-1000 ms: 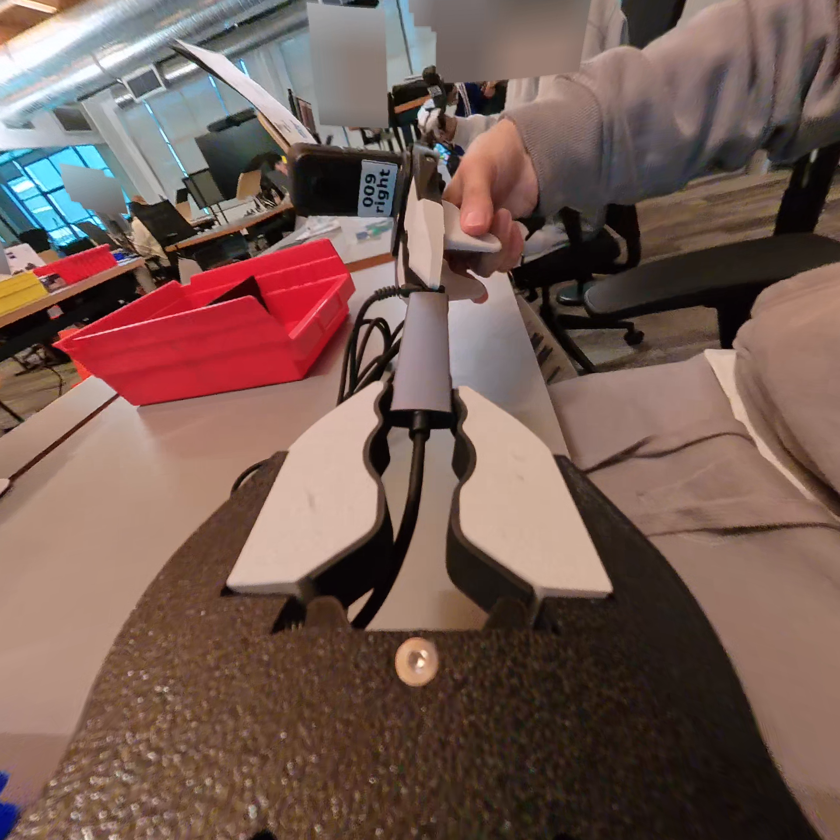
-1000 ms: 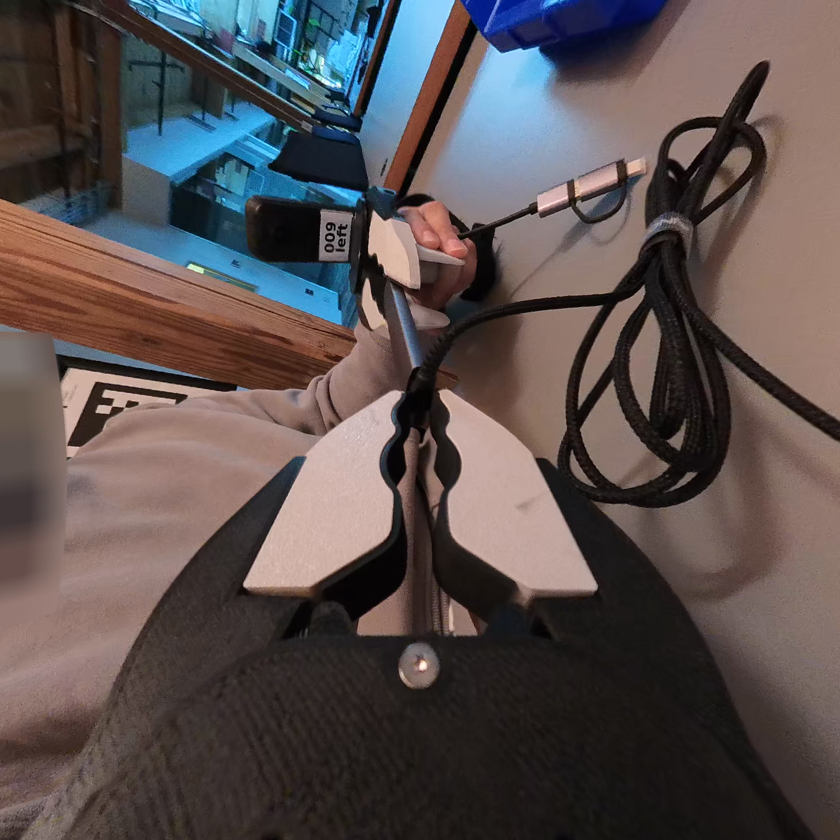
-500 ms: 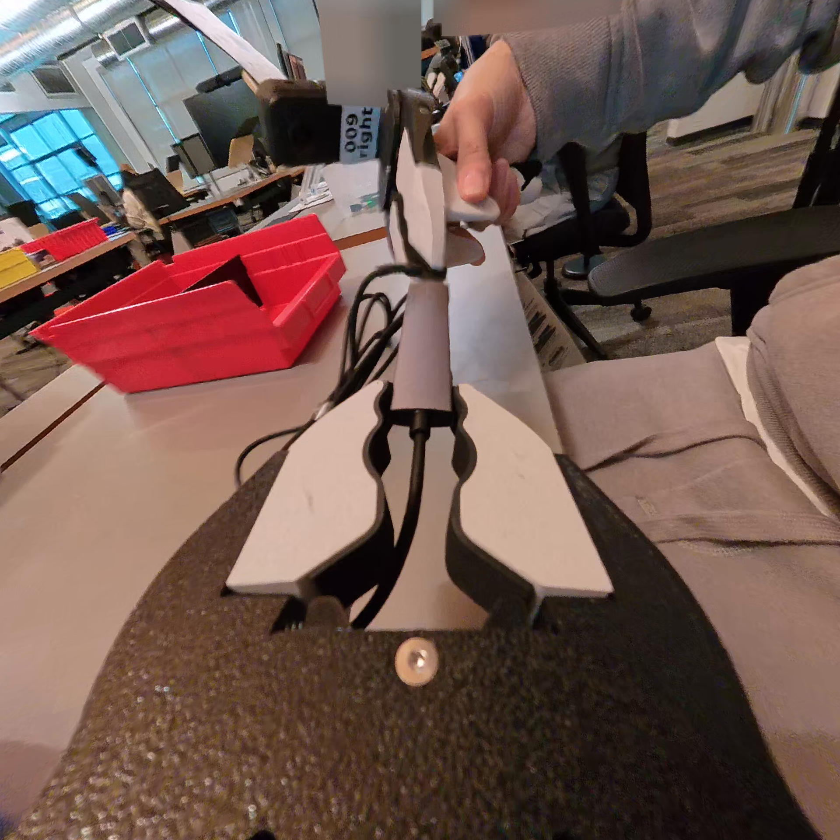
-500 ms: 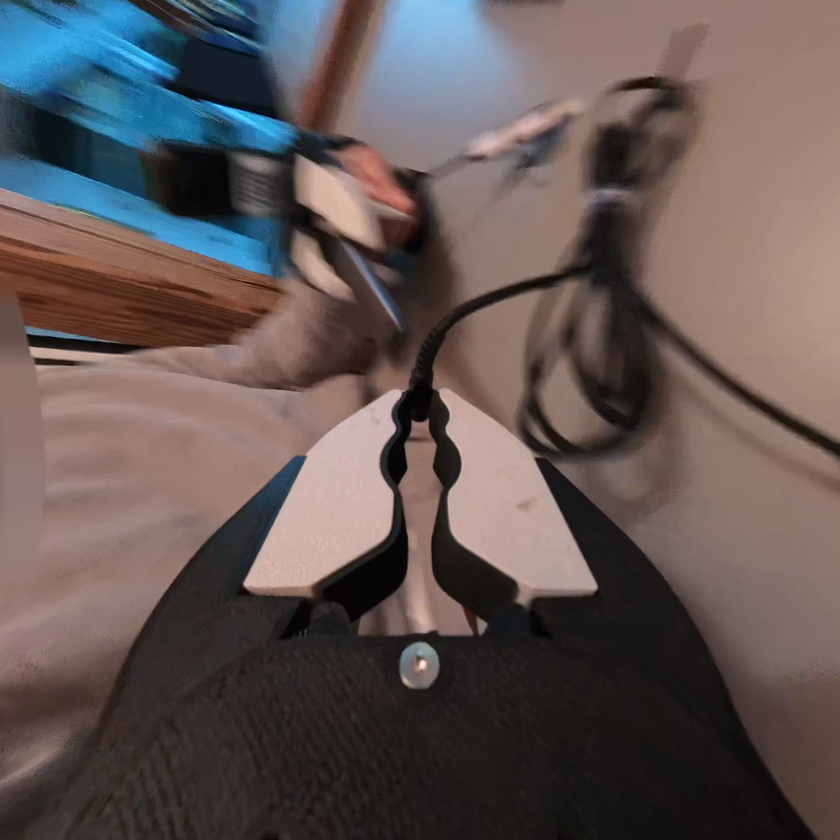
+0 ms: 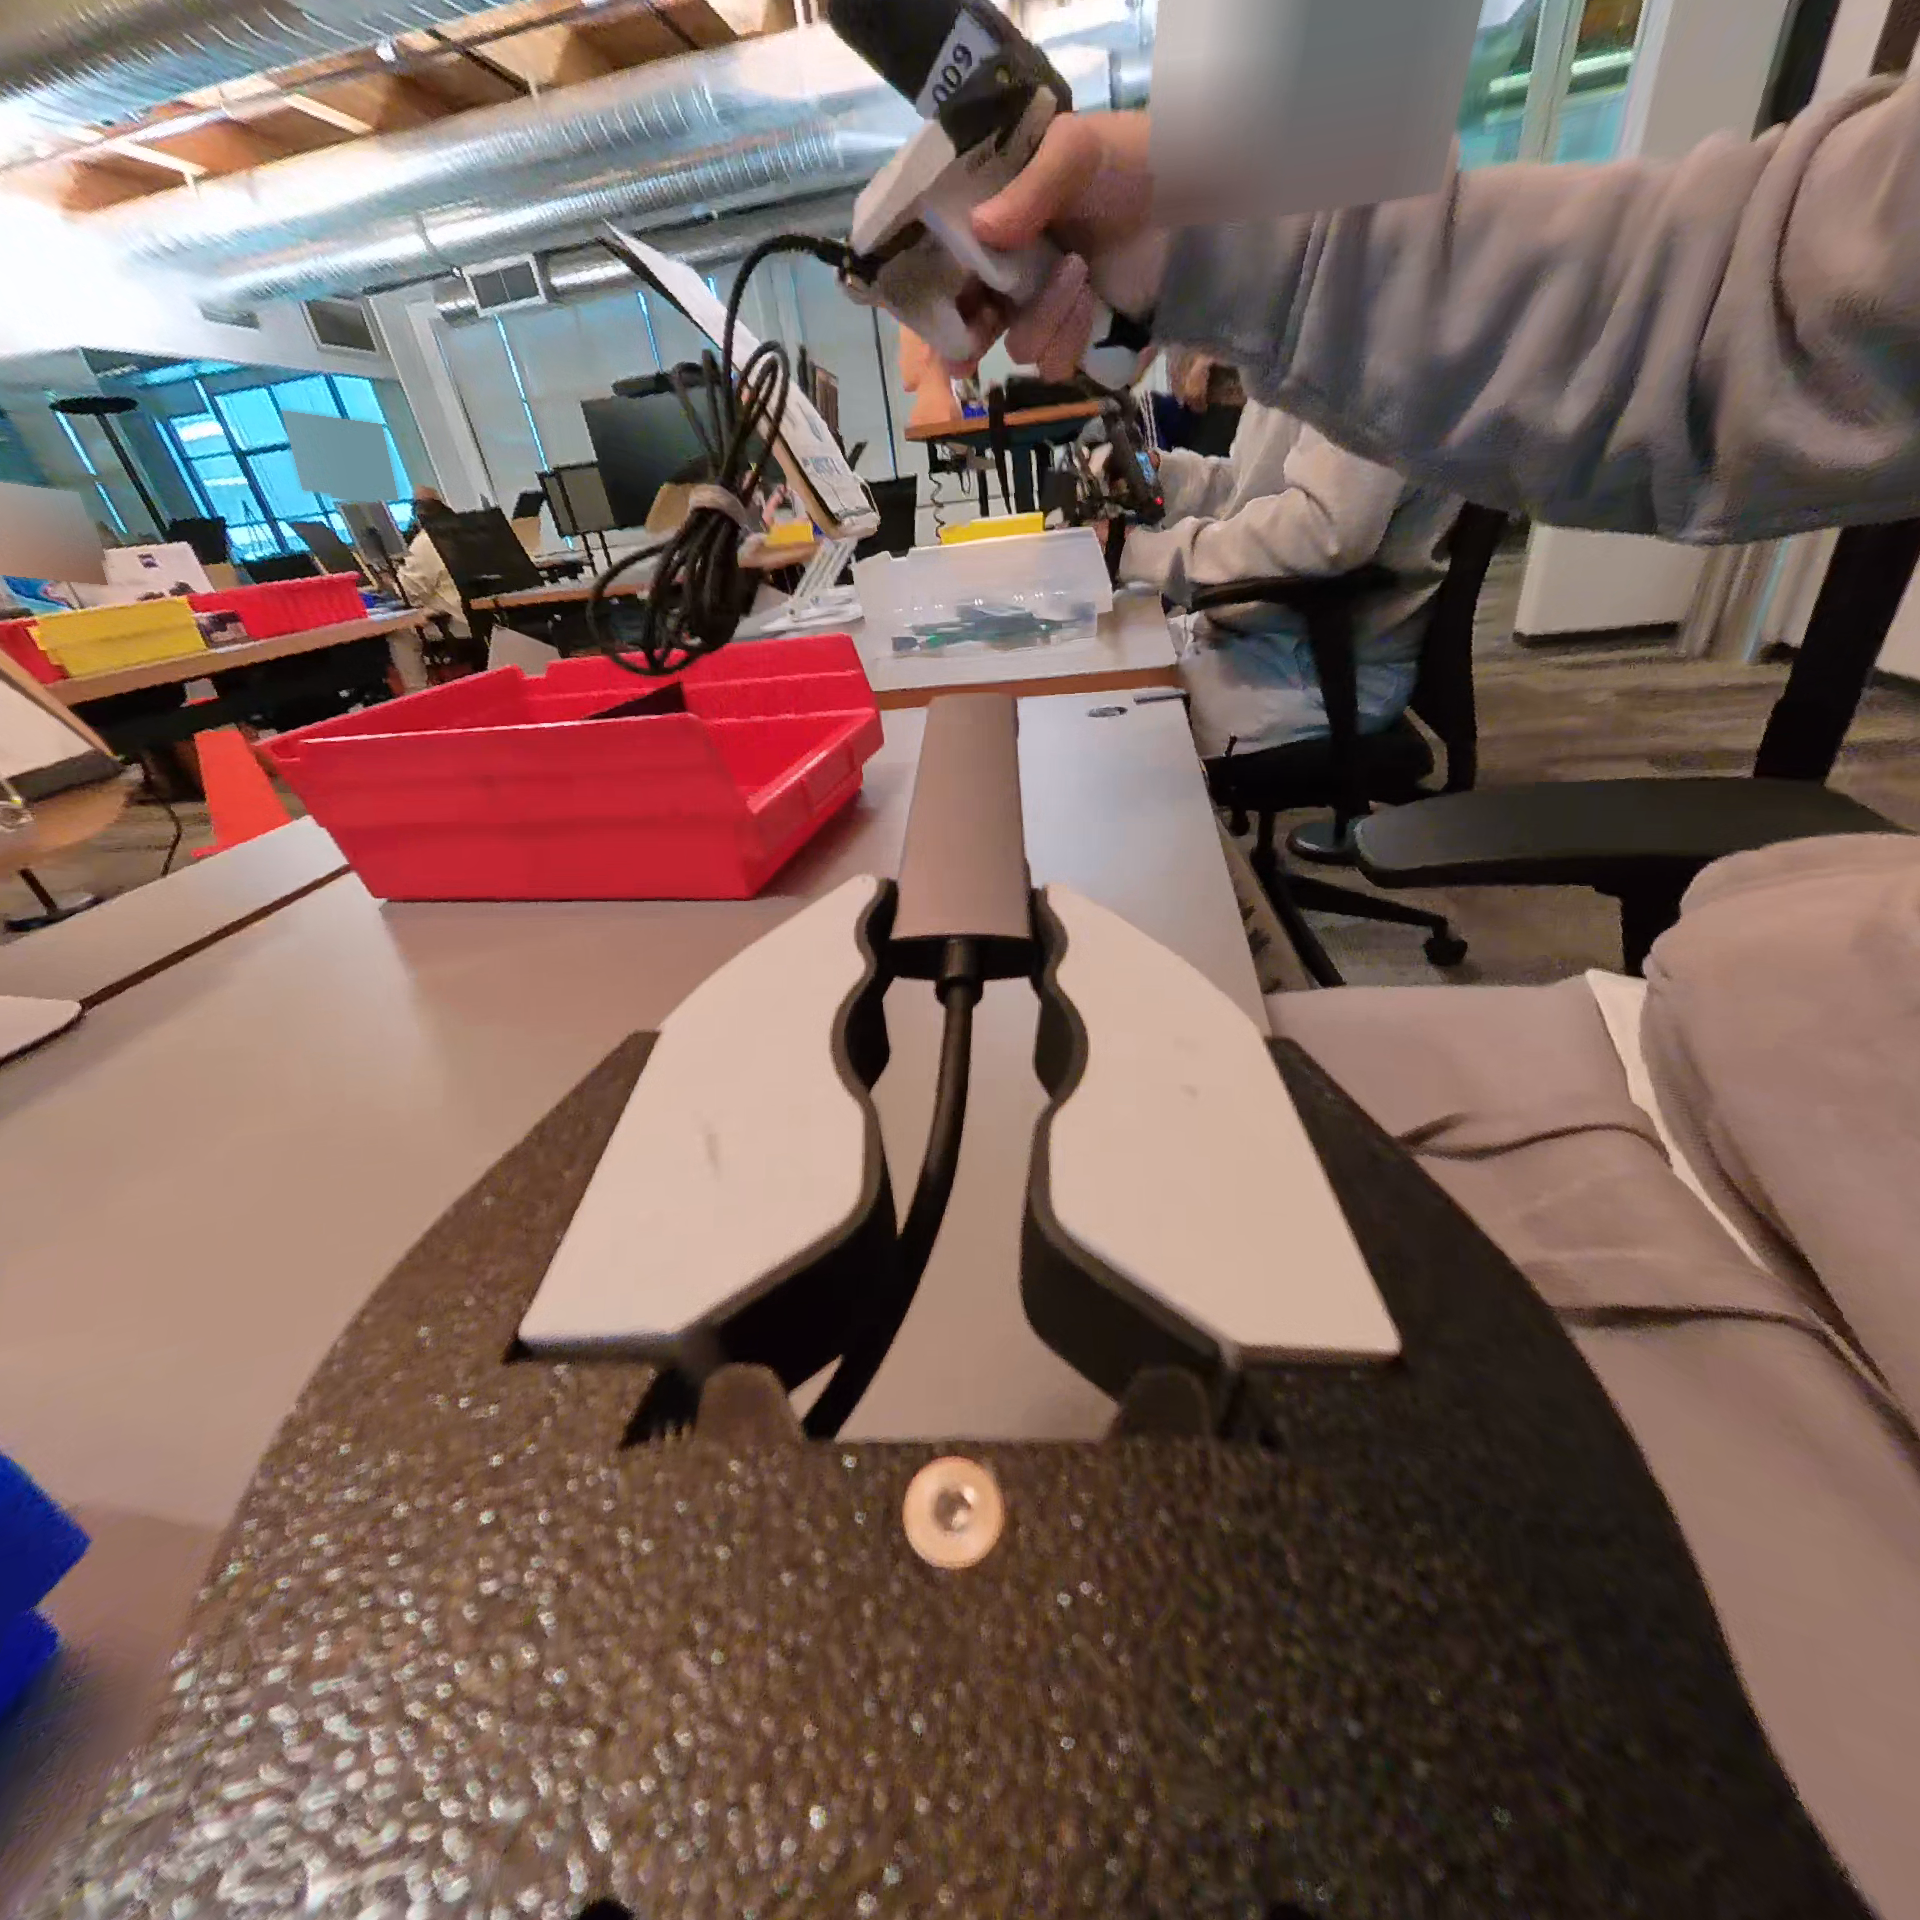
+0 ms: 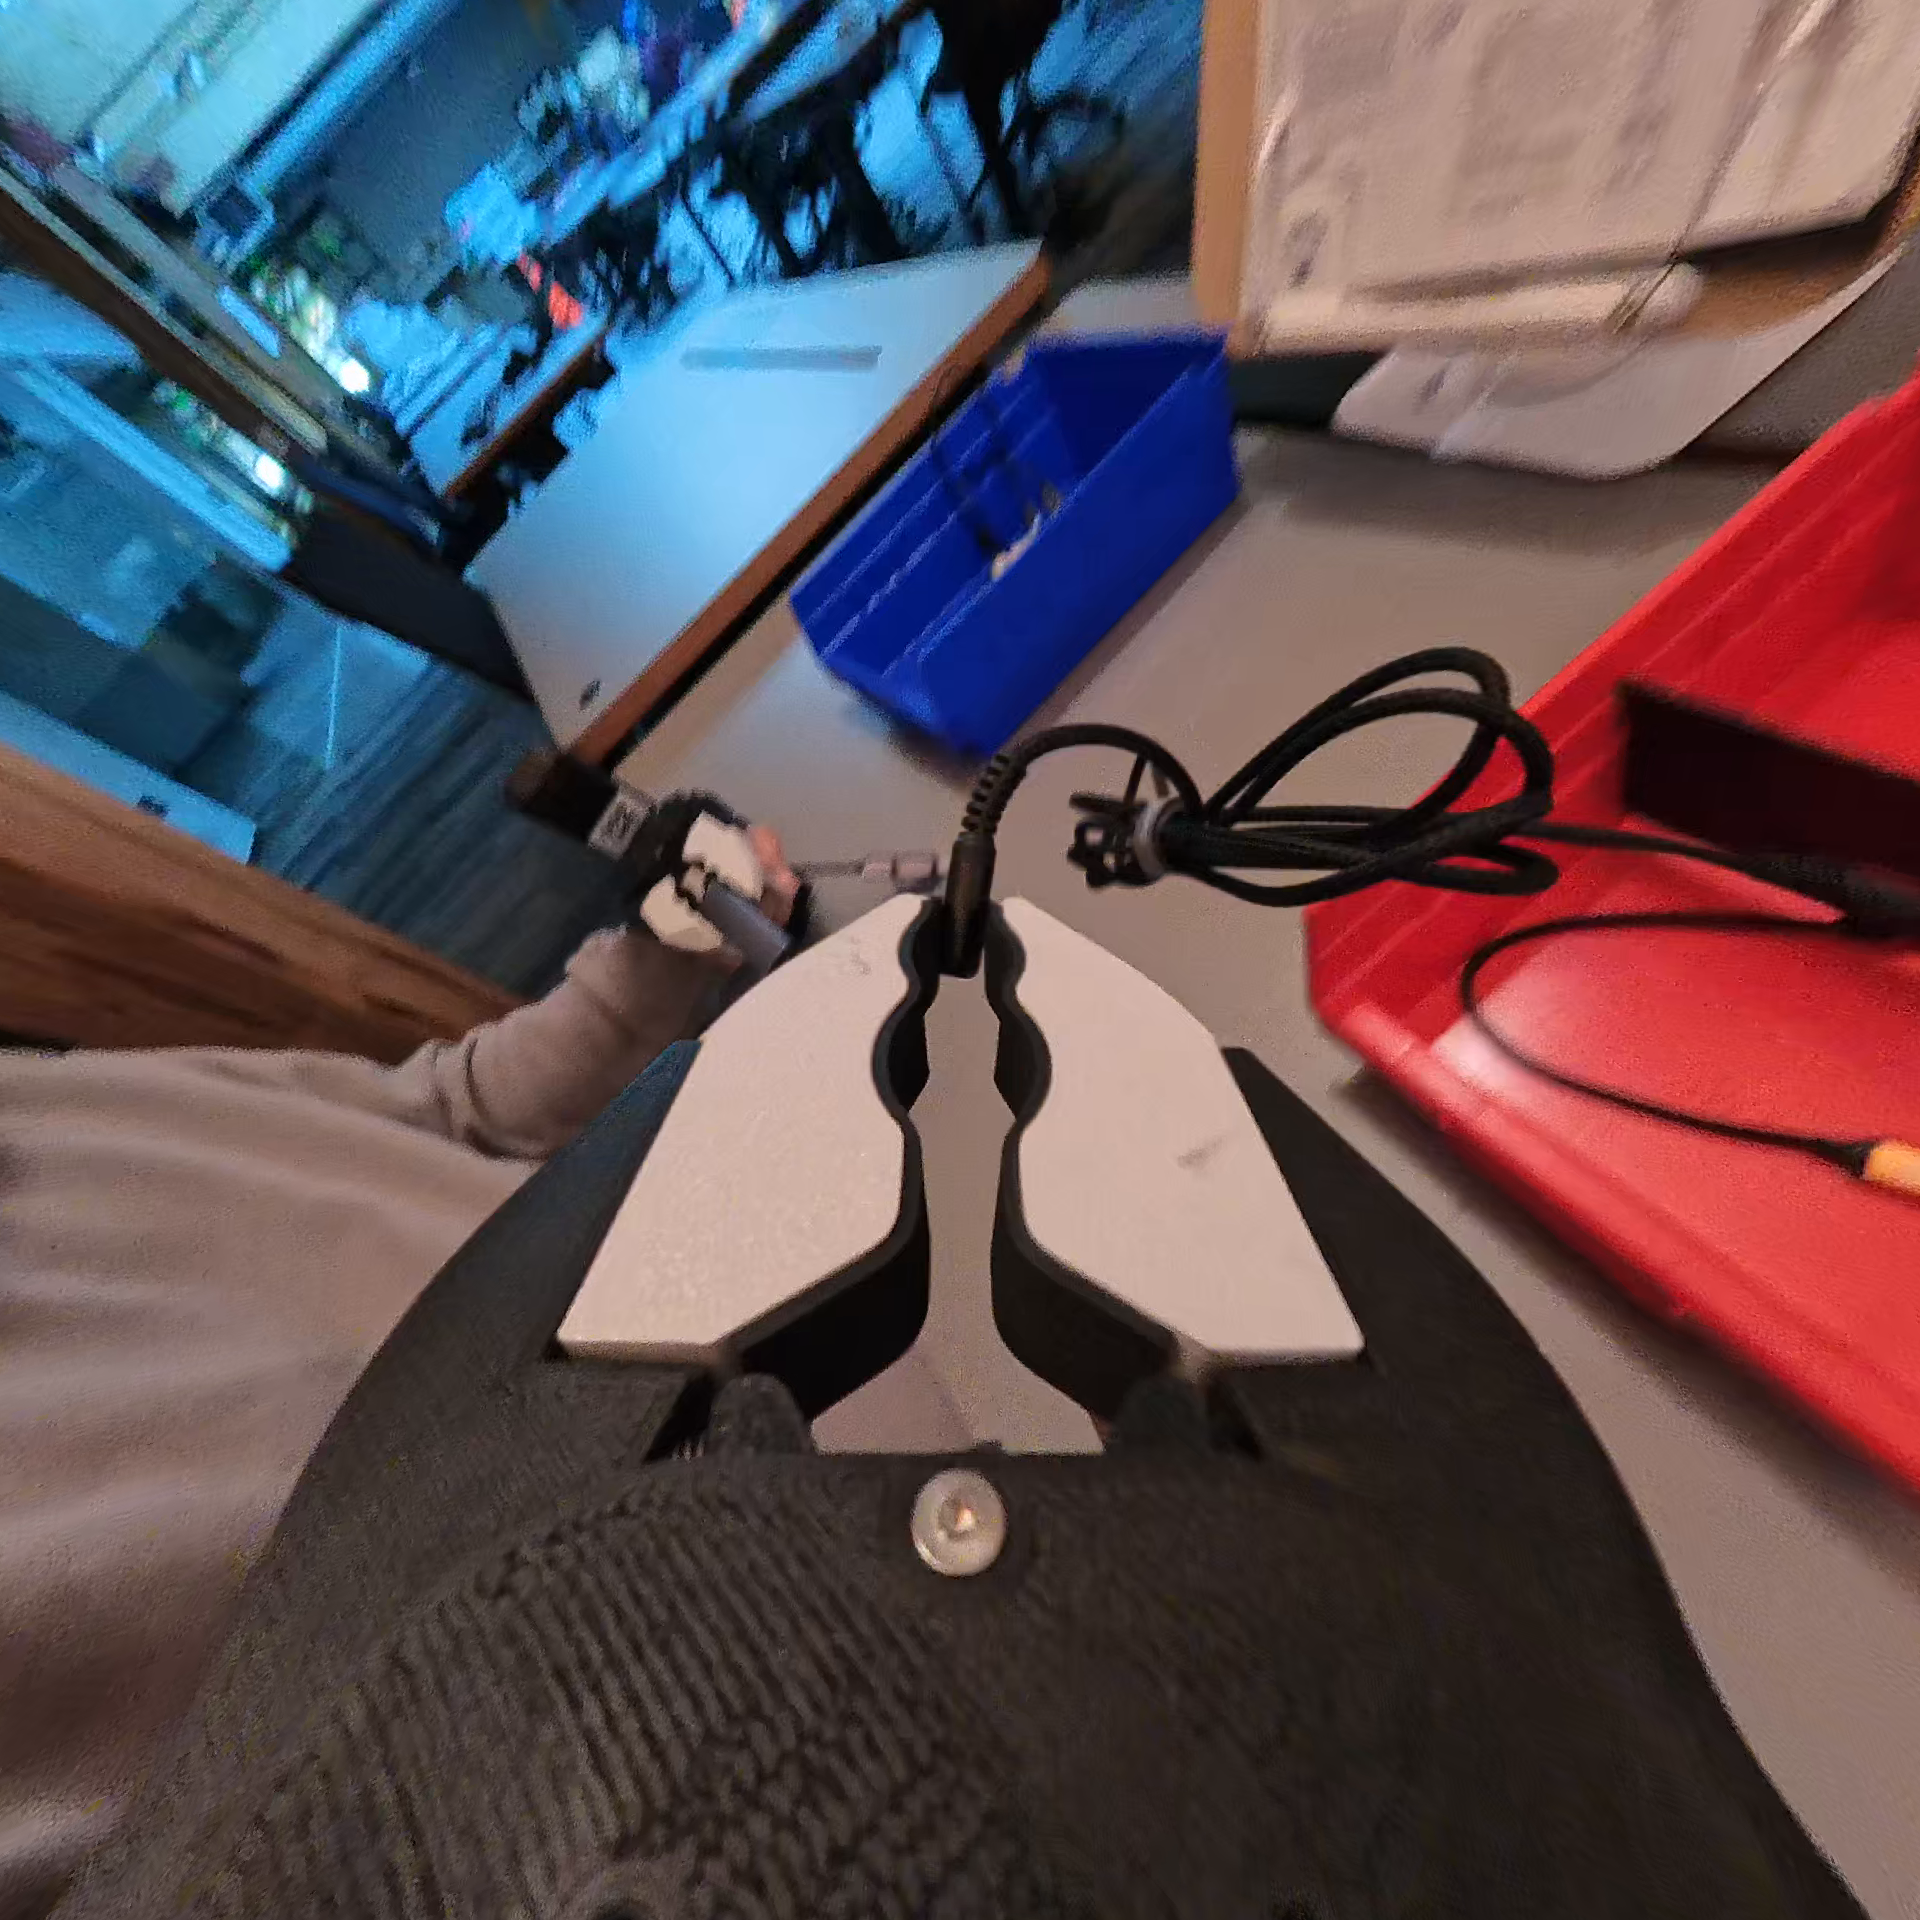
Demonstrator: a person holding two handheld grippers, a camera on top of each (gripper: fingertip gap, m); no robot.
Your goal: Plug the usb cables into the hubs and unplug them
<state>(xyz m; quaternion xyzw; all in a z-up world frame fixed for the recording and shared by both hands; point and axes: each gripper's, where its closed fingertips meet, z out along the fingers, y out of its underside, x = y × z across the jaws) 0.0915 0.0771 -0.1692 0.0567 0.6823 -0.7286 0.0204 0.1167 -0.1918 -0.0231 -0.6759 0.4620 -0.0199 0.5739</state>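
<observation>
My left gripper (image 5: 961, 909) is shut on the near end of a grey USB hub (image 5: 961, 800), held level above the table; the hub's own black lead (image 5: 940, 1101) runs back between the fingers. My right gripper (image 6: 961, 920) is shut on the plug of a black braided USB cable (image 6: 966, 862). Its tied coil (image 6: 1351, 821) hangs in the air beside the red bin (image 6: 1662, 1091). In the left wrist view the right gripper (image 5: 935, 229) is high above the hub with the coil (image 5: 707, 540) dangling. The cable is apart from the hub.
The red bin (image 5: 582, 790) stands on the grey table (image 5: 260, 1091) left of the hub; it holds an orange-tipped cable (image 6: 1886, 1164) and a black block (image 6: 1766, 769). A blue bin (image 6: 1018, 561) sits farther off. Chairs (image 5: 1558, 831) and a seated person (image 5: 1278, 540) are to the right. About 30 centimetres separates my left fingertips from my right.
The plug has come out of the hub. My right gripper has risen up and away with the cable, lifting the coil off the table. The left gripper still holds the hub.
</observation>
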